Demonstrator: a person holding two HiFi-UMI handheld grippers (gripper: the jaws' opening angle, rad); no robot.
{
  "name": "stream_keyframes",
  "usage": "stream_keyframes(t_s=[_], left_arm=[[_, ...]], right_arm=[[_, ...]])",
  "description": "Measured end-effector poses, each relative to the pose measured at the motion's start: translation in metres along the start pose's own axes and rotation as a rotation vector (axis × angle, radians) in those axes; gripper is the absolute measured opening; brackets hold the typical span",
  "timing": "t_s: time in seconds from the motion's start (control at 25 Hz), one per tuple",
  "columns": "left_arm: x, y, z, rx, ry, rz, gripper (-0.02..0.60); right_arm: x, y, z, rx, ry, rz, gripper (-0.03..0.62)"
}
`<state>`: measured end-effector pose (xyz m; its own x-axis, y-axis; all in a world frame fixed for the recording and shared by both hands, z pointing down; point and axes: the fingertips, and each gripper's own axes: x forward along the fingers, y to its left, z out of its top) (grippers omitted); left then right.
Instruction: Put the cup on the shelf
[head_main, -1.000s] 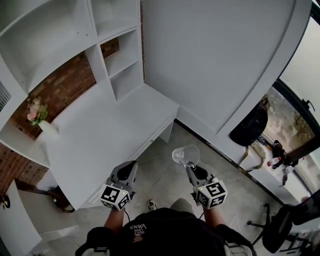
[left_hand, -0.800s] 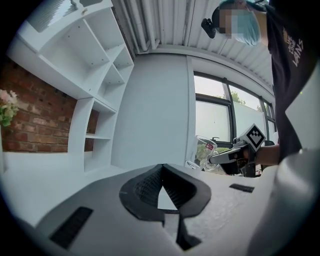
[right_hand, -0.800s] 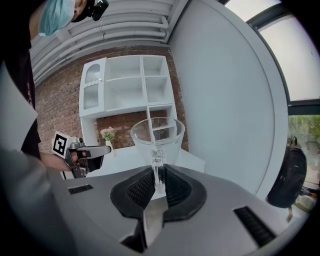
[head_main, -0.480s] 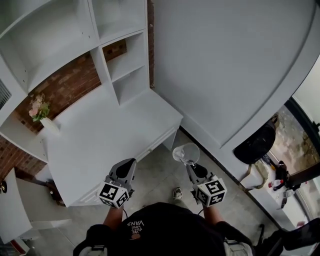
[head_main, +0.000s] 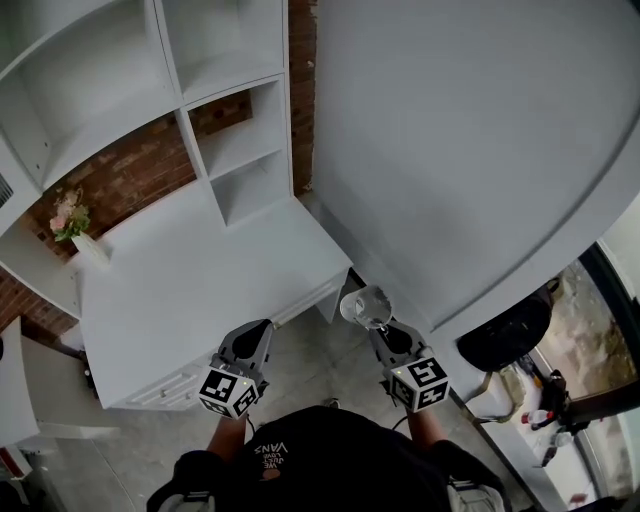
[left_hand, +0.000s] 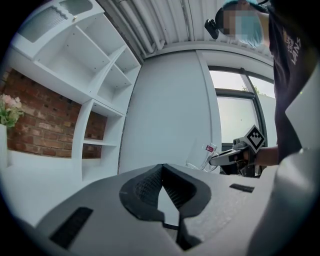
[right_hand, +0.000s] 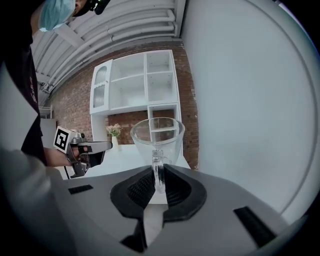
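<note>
Right gripper (right_hand: 157, 176): jaws pinched on the handle of the cup (right_hand: 157, 136), one pad on each side of the thin glass loop. It was a clear glass mug, upright, mouth up, sticking out ahead of the jaw tips with nothing else supporting it. It looked empty. The handle grip made sense: the bowl was wide and slick, and a handle hold left the base free for a flat set-down.

Left gripper (left_hand: 162, 186): jaws pressed together at the tips, nothing between them. It was held level beside the right one and well apart from the cup. It read as the spare hand, with no job visible.

Outward, in the head view, both grippers were over the floor (head_main: 320, 352), just off the front edge of the white desk (head_main: 200, 290). The cup hung in the air near the desk's front right corner, touching nothing but the pads. The shelf (head_main: 245, 150) stood at the far side of the desk against the brick wall (head_main: 130, 175). Its compartments were open and white, and those in view looked bare. A vase of flowers (head_main: 75, 225) sat at the desk's far left, clear of the likely path.

Judgement: carry phase, placement not started, cup well apart from the shelf. Next would be a reach across the desk into one of the near lower compartments. Risks: a narrow handle pinch could let the mug pivot in the pads, and the rim needs clearance under the shelf board.
</note>
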<state>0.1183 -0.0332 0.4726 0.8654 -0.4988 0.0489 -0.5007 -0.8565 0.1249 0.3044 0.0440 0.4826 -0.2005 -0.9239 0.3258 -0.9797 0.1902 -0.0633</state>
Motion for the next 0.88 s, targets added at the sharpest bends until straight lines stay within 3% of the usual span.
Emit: stream_keyframes(t_s=[0.52,0.88], left_arm=[[0.039,0.009,-0.011,-0.023,0.043,0.144,0.008],[0.060,0.064,0.003,-0.020,0.009,0.136,0.008]], right_arm=[[0.033,-0.064,0.026,-0.043,-0.012,0.109,0.026],[0.089,-0.056,0.060,-0.082,-0.036,0.117,0.027]])
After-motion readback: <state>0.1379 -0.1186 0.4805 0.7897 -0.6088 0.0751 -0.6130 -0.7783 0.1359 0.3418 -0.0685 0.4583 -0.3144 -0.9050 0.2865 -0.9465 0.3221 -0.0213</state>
